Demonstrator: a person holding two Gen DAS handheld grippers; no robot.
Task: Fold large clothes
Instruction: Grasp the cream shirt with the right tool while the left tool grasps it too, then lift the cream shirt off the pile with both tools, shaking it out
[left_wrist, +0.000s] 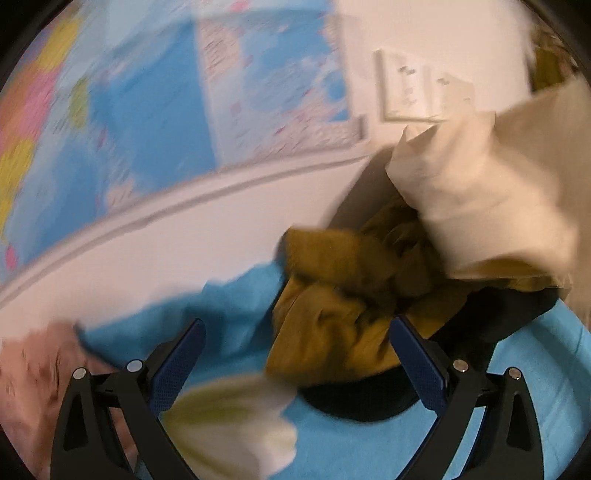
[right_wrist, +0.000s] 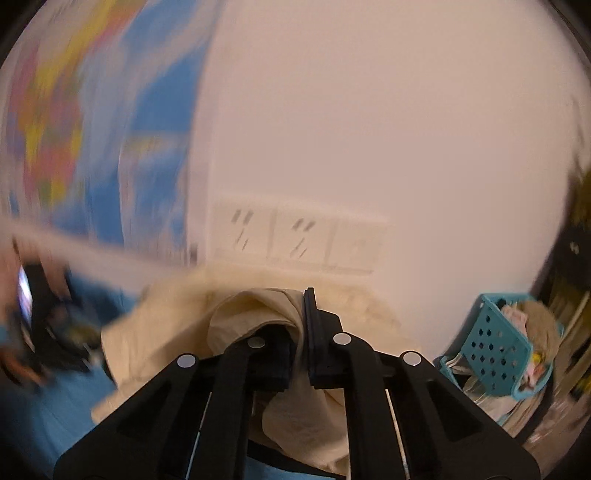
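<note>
A heap of clothes lies on a blue-covered surface (left_wrist: 369, 446): a mustard garment (left_wrist: 332, 325), a black garment (left_wrist: 480, 332) under it, and a pale white-yellow piece (left_wrist: 236, 424) near the camera. A cream garment (left_wrist: 491, 192) hangs lifted above the heap at the right. My left gripper (left_wrist: 295, 332) stands open, its blue-padded fingers either side of the mustard garment without pressing it. In the right wrist view my right gripper (right_wrist: 301, 314) is shut on a bunched fold of the cream garment (right_wrist: 255, 314), which drapes down below the jaws. Both views are blurred.
A colourful wall map (left_wrist: 155, 110) hangs on the pale wall above a moulding. Wall sockets (right_wrist: 295, 236) sit to its right. A turquoise perforated basket (right_wrist: 498, 354) holding items stands at the right. A hand with a dark device (right_wrist: 33, 310) shows at the left edge.
</note>
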